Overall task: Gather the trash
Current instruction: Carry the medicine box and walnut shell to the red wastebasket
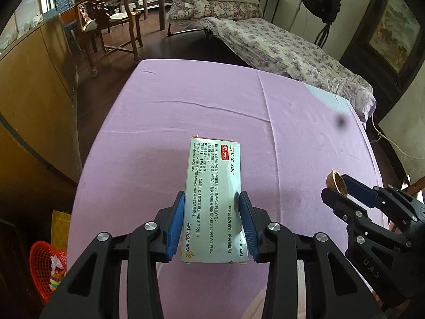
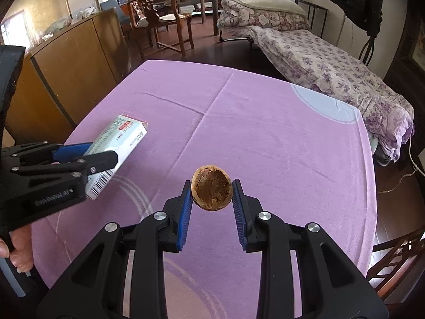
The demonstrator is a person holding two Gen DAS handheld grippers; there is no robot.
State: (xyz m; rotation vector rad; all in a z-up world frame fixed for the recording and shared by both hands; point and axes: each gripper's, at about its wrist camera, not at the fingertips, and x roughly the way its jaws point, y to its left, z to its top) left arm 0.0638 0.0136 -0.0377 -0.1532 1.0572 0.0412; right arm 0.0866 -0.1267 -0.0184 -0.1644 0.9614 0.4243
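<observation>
Black linkages and blue pads of the left gripper point(image 1: 212, 199) fill the bottom of the left wrist view. Its fingers point(image 1: 176, 223) are part-way closed and press on both long sides of a silver medicine box point(image 1: 212, 199), which points away from the camera with its printed face up, tilted above the purple cloth of the bench point(image 1: 186, 101). From the right wrist view the same box point(image 2: 119, 138) is seen from the side, its barcode end toward the camera, clear of the cloth in the left gripper point(image 2: 87, 156); part of a hand point(image 2: 18, 250) shows at the lower left edge on that gripper's handle.

Fingers point(image 2: 186, 207) of the right gripper point(image 2: 211, 188) are narrowed onto an empty walnut shell half point(image 2: 211, 188), its hollow brown inside facing the camera. The pads touch its two sides and it hangs above the bench point(image 2: 265, 133). In the left wrist view this shell point(image 1: 336, 183) sits at the tip of the right gripper point(image 1: 342, 186), to the right of the box and well apart from it.

A red mesh basket point(image 1: 42, 268) with crumpled paper and coloured scraps inside stands on the floor below the left edge of the bench. Beyond the bench are a folding bed point(image 1: 279, 47) with floral bedding, a wooden chair point(image 1: 111, 18) and a curved wooden cabinet point(image 2: 71, 61).
</observation>
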